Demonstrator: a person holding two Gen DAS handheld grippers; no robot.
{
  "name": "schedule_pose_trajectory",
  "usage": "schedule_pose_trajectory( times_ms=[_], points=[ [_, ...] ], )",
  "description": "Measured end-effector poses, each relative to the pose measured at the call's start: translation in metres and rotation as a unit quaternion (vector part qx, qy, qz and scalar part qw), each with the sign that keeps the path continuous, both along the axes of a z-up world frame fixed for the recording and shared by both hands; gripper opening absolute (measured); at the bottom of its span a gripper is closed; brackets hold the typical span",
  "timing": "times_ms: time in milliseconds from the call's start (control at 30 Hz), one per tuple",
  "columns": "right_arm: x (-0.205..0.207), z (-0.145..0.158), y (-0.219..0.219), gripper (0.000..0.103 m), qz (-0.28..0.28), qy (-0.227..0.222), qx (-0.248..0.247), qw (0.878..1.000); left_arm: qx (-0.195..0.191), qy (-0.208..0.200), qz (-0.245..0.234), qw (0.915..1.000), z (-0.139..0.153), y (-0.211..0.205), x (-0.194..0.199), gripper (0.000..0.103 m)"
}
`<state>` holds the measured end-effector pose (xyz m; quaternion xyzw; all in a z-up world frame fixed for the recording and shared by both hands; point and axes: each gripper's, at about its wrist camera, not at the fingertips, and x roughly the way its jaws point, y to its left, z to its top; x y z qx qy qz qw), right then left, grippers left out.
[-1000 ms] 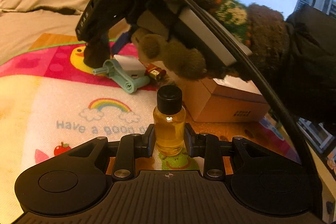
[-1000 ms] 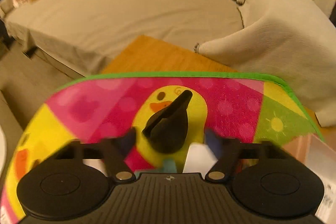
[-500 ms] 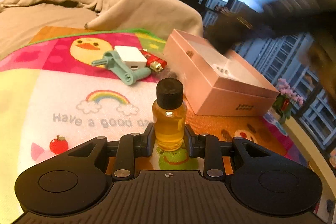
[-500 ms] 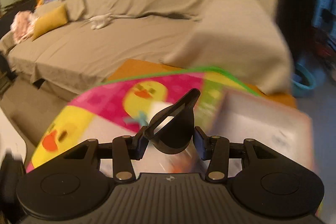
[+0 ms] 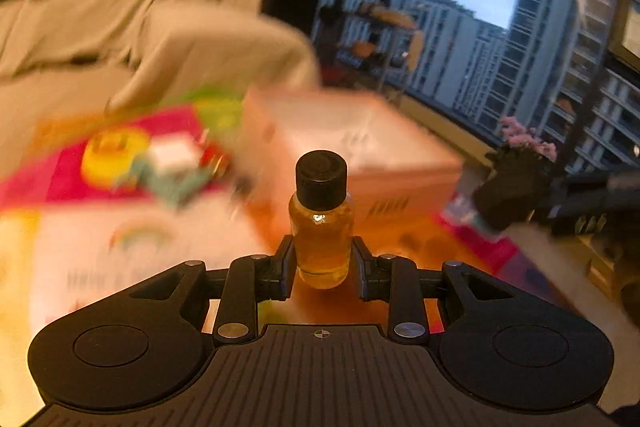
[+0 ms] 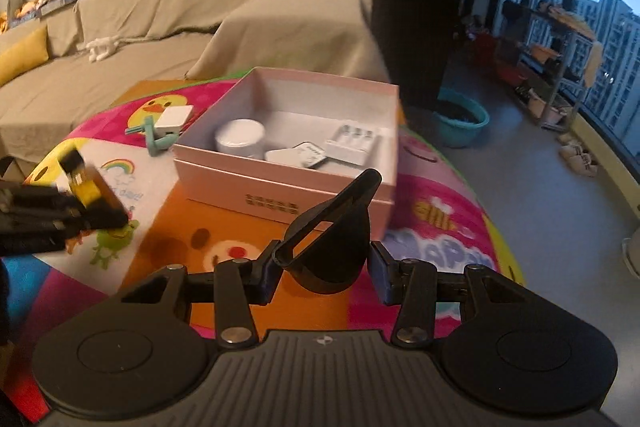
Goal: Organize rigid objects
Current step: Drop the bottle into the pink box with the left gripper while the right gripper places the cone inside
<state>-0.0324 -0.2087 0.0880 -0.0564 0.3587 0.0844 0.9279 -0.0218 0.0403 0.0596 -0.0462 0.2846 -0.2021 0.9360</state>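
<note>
My left gripper (image 5: 322,261) is shut on a small amber bottle (image 5: 321,227) with a black cap, held upright above the mat; it also shows in the right wrist view (image 6: 82,183). My right gripper (image 6: 324,269) is shut on a black scoop-shaped object (image 6: 330,245) and holds it in front of the open pink box (image 6: 288,183). The box holds a white round jar (image 6: 239,139), a white flat piece (image 6: 296,157) and a white case (image 6: 354,143). A teal tool (image 6: 154,141) and a white cube (image 6: 173,117) lie on the mat left of the box.
The colourful play mat (image 6: 440,227) covers a round table. A beige covered sofa (image 6: 200,27) stands behind it. A teal basin (image 6: 460,117) sits on the floor to the right, near shelves and windows. The left wrist view is motion-blurred.
My right gripper lifted the black object from the duck picture and swung right to the front of the box. My left gripper rose with the bottle and turned toward the box.
</note>
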Motion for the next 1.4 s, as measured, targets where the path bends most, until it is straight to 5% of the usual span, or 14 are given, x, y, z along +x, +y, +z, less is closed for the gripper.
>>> schedule_pose_trajectory(
  times_ms=[267,467,600,900,1167,1400],
  points=[
    [-0.002,-0.01,-0.019,0.045,-0.018,-0.032,0.03,0.999,0.046,-0.047,-0.03,0.9974,0.05,-0.053,0.102,0.032],
    [0.004,-0.019,-0.027,0.045,-0.034,-0.036,0.029,0.998,0.052,0.045,-0.03,0.9972,0.031,-0.082,0.217,0.032],
    [0.009,-0.022,-0.031,0.045,-0.04,-0.041,0.021,0.998,0.059,0.064,-0.027,0.9959,0.013,-0.091,0.246,0.032],
    [0.025,-0.019,-0.023,0.045,-0.012,-0.053,0.028,0.998,0.018,0.053,-0.015,0.9983,0.016,-0.056,0.225,0.035],
    [0.069,0.003,-0.005,0.045,-0.006,-0.082,0.028,0.996,-0.063,0.02,0.03,0.9974,0.023,0.003,0.152,0.034],
    [0.091,-0.003,0.0,0.06,-0.019,-0.068,0.014,0.997,-0.025,0.042,0.111,0.9927,-0.005,0.062,0.092,0.034]
  ],
)
